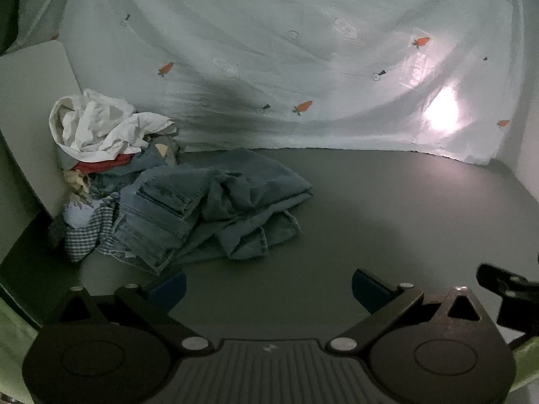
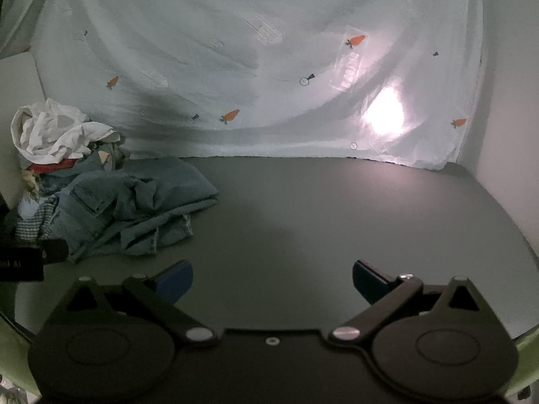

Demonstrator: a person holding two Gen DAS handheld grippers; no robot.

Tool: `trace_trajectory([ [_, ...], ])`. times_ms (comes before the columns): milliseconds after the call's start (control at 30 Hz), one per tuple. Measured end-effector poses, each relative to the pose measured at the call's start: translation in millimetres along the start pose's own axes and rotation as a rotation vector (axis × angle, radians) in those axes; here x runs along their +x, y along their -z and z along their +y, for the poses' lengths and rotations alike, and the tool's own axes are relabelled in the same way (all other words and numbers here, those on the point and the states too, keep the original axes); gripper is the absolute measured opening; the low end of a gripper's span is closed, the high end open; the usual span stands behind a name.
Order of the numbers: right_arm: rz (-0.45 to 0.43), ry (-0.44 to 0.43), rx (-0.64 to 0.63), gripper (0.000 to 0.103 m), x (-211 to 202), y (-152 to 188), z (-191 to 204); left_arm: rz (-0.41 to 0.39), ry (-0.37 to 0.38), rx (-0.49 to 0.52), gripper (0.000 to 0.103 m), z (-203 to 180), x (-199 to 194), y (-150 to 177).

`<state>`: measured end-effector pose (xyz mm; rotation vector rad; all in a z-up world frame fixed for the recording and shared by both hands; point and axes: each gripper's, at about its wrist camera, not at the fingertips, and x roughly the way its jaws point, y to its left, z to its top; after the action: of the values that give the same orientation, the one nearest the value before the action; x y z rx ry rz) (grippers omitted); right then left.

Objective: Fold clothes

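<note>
On the table [image 1: 370, 202], perhaps seven garments [image 1: 141, 181]; two tongs [image 1: 267, 289] [image 2: 273, 282] spread.

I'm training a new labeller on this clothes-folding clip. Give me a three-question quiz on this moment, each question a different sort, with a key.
1. True or false: the left gripper is shut on the denim garment.
2. Multiple choice: what lies at the top of the clothes pile? A) a white garment B) a black sock C) a yellow towel
3. Fill in: the hanging sheet behind the table is printed with small orange ____.

Key:
1. False. Its jaws stand wide apart over bare table, as do those of the right gripper.
2. A
3. Carrots
</note>
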<state>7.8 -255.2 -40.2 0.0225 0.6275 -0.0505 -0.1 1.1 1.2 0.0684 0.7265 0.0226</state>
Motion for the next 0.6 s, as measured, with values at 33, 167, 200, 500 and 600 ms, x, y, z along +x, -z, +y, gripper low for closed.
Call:
trace_trajectory([
  [33,0.002,0.002,-0.001,0.102,1,0,1,-0.001,0.007,-0.005,0.103,2,-1,-1],
  [167,0.012,0.008,-0.005,0.102,4,-1,4,0.015,0.017,-0.019,0.103,9,-3,-4],
  [200,0.014,0.010,-0.006,0.102,5,-1,5,0.023,0.019,-0.025,0.103,7,0,-3],
  [500,0.036,0.025,-0.016,0.102,12,-3,13,0.022,-0.009,-0.017,0.103,-1,5,4],
  [600,0.035,0.032,-0.014,0.102,12,-2,18,0.021,-0.005,-0.017,0.103,4,5,-1],
])
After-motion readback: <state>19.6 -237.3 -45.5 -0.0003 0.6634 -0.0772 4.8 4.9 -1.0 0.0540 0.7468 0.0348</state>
